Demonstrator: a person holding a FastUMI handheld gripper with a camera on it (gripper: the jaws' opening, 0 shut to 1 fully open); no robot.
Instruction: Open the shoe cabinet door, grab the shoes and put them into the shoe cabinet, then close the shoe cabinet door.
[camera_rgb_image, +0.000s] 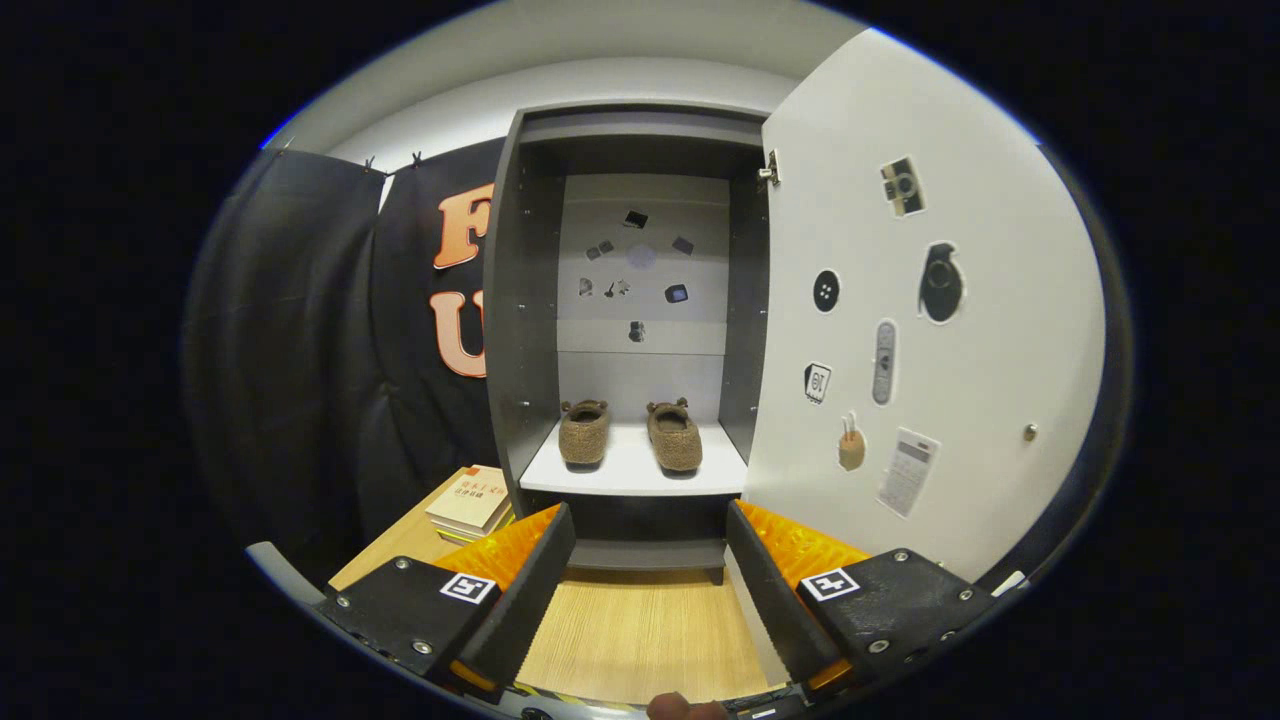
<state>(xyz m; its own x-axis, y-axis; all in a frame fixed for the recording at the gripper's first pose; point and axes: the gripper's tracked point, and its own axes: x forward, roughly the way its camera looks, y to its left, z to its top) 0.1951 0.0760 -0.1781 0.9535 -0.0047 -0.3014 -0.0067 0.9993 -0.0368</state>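
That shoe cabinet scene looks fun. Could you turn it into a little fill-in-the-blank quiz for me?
1. The cabinet door stands ____.
2. The number of brown slippers on the white shelf is ____.
3. The gripper fingers are spread ____, holding nothing.
4. The books lie on the wooden table, beside the cabinet, opposite the ____.

Missing words: open; two; open; door
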